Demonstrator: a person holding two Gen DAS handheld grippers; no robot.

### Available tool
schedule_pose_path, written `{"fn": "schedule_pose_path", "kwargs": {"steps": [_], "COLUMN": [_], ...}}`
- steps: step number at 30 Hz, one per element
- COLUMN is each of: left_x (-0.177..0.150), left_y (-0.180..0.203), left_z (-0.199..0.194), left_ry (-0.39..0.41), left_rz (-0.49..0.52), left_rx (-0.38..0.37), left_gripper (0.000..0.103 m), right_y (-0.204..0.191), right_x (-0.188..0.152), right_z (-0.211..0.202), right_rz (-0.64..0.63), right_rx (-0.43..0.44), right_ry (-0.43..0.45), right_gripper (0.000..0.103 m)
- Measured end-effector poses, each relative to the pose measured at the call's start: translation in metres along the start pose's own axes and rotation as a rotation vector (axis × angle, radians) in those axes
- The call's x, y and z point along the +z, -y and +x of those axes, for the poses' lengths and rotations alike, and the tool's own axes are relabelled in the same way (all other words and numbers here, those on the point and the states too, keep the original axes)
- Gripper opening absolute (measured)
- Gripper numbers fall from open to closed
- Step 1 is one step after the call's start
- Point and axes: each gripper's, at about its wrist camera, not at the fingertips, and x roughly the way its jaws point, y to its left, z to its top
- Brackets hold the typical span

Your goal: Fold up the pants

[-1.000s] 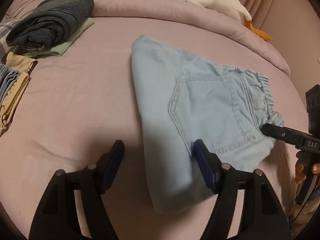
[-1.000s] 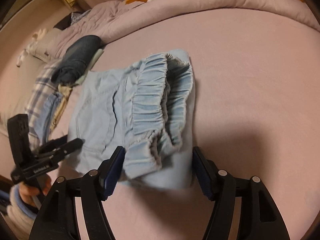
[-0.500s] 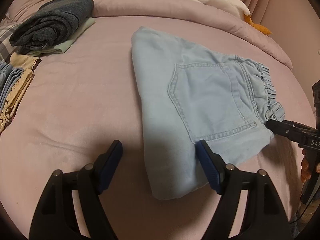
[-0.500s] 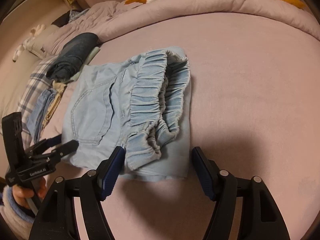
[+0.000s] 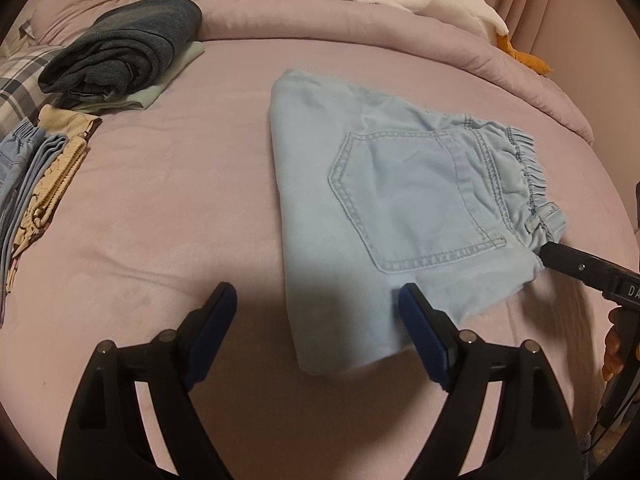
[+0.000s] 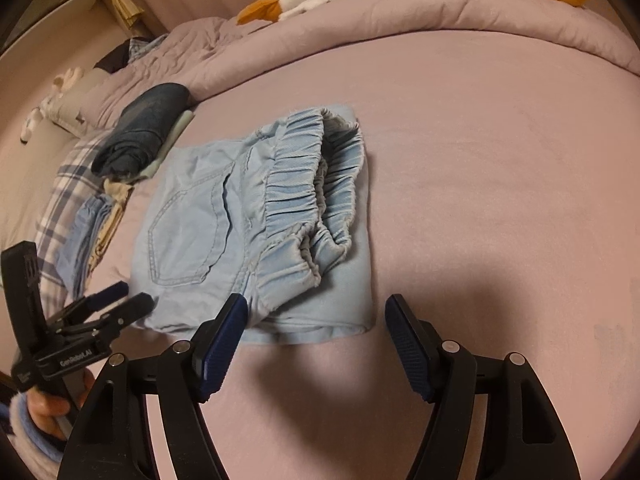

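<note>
Because both the left gripper point(image 5: 316, 334) and the right gripper point(image 6: 316, 346) stand wide and empty beside the folded light-blue denim pants point(image 5: 400, 208) on the pink bedsheet point(image 5: 180, 200), any careless nudge could spring the bulky elastic waistband point(image 6: 316, 184) open.

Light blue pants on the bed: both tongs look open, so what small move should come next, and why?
Probably draw both tongs back. The light blue pants already lie folded into a compact stack, and the left tongs and right tongs hang open at its near edge, gripping nothing.
</note>
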Motion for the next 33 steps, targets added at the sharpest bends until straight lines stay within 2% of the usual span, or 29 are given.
{"fn": "schedule_pose_path", "kwargs": {"steps": [8, 10, 11, 13, 15, 18, 21, 22, 25, 28, 33], "left_x": [-0.001, -0.002, -0.002, -0.004, -0.005, -0.006, -0.009, -0.011, -0.015, -0.016, -0.020], "left_y": [0.004, 0.004, 0.004, 0.003, 0.004, 0.004, 0.009, 0.012, 0.017, 0.024, 0.031], "left_z": [-0.021, -0.027, -0.029, -0.036, -0.044, -0.058, -0.072, -0.079, -0.100, -0.124, -0.160], "left_ry": [0.033, 0.038, 0.037, 0.041, 0.045, 0.049, 0.032, 0.037, 0.057, 0.086, 0.136], "left_rz": [-0.004, -0.012, -0.016, -0.028, -0.042, -0.062, -0.051, -0.045, -0.041, -0.029, -0.041], "left_rx": [0.001, 0.009, 0.010, 0.012, 0.019, 0.034, 0.081, 0.073, 0.047, 0.084, 0.084], "left_gripper": [0.090, 0.094, 0.100, 0.102, 0.102, 0.102, 0.102, 0.102, 0.102, 0.102, 0.102], "right_y": [-0.017, -0.022, -0.025, -0.031, -0.036, -0.043, -0.053, -0.056, -0.066, -0.078, -0.096], "right_x": [-0.001, -0.001, -0.002, -0.003, -0.005, -0.008, -0.012, -0.013, -0.016, -0.019, -0.024], "right_z": [-0.013, -0.016, -0.019, -0.025, -0.032, -0.042, -0.055, -0.058, -0.074, -0.093, -0.127], "right_rz": [-0.042, -0.057, -0.066, -0.089, -0.108, -0.124, -0.147, -0.153, -0.179, -0.203, -0.232], "right_rx": [-0.012, -0.016, -0.027, -0.044, -0.047, -0.043, -0.046, -0.049, -0.068, -0.076, -0.063], "right_ry": [0.029, 0.036, 0.040, 0.049, 0.064, 0.072, 0.083, 0.086, 0.103, 0.131, 0.195], "right_gripper": [0.071, 0.072, 0.074, 0.096, 0.102, 0.102, 0.102, 0.102, 0.102, 0.102, 0.102]}}
